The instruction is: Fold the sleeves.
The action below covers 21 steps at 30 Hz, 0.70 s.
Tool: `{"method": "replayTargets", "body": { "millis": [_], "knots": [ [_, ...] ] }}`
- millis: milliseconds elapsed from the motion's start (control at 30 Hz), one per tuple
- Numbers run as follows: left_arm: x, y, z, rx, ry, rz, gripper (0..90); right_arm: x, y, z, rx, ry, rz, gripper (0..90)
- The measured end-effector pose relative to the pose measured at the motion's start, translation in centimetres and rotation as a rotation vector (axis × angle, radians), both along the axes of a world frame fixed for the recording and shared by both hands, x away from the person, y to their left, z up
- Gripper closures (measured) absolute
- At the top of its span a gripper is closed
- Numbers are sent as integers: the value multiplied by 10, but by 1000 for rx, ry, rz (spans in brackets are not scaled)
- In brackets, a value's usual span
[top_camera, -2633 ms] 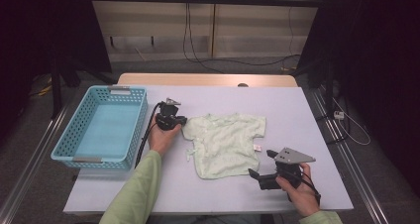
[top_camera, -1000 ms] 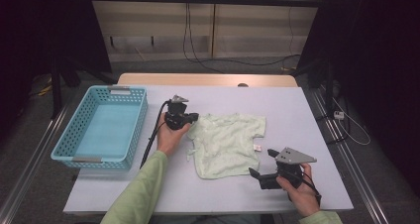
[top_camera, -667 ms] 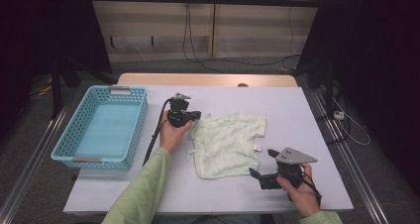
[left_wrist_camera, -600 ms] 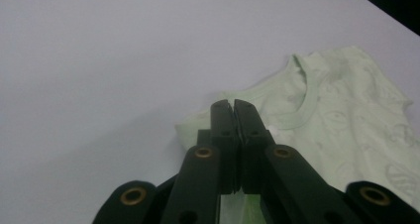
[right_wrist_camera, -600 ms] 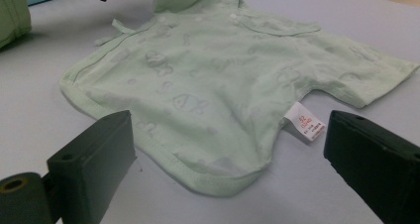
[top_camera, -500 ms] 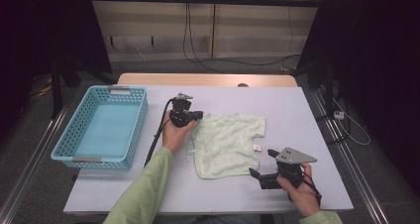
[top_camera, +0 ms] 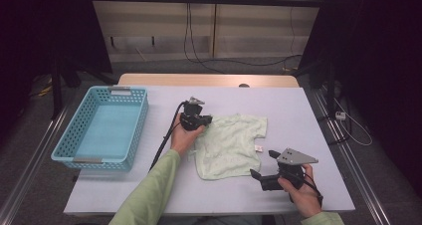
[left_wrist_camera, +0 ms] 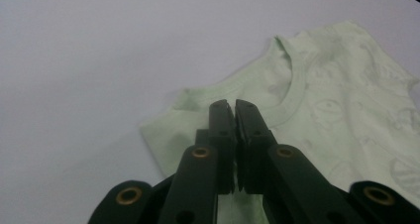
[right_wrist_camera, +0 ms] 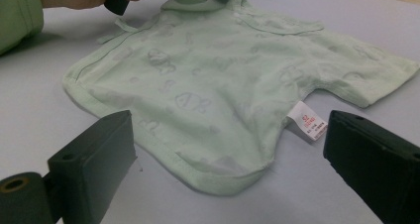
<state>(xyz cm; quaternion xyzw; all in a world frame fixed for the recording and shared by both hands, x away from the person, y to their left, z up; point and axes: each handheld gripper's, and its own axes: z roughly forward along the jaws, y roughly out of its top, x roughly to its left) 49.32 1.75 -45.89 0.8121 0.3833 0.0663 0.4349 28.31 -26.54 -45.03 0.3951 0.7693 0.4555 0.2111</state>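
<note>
Right gripper (top_camera: 264,166) resting near the front right corner of the table (top_camera: 308,110), jaws wide apart, holding nothing, aimed at the bottom hem of the little green shirt (top_camera: 230,144). Probably waiting for a turn to grab that side. Shirt lying flat in the middle of the table, small white tag (right_wrist_camera: 307,121) sticking out at its side. Farther back, left gripper (top_camera: 205,119) at the shirt's far left corner by the collar (left_wrist_camera: 292,92), jaws squeezed together, cloth right under the tips; pinched or not, cannot tell. Blue basket (top_camera: 102,133) sitting along the left edge, likely the place for the shirt.
</note>
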Motion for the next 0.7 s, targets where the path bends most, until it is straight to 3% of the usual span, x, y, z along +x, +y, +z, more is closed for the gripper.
{"method": "replayTargets", "body": {
  "millis": [133, 233, 333, 400, 600, 700],
  "knots": [
    [-1, 0, 0, -11, 13, -31, 823, 0, 0, 0, -1, 0, 0, 51],
    [-2, 5, 3, -96, 58, -59, 777, 0, 0, 0, -1, 0, 2, 51],
    [-7, 9, 8, -64, 32, -59, 742, 0, 0, 0, 2, 0, -1, 51],
    [-10, 15, 11, -73, 16, -51, 715, 0, -1, 0, -1, 1, -1, 51],
    [-21, 30, 15, 7, -18, -97, 788, 0, 0, 0, -3, 0, 0, 51],
    [-24, 37, 12, 20, -22, -89, 790, 0, 0, 0, -4, 3, -1, 51]
  ]
}}
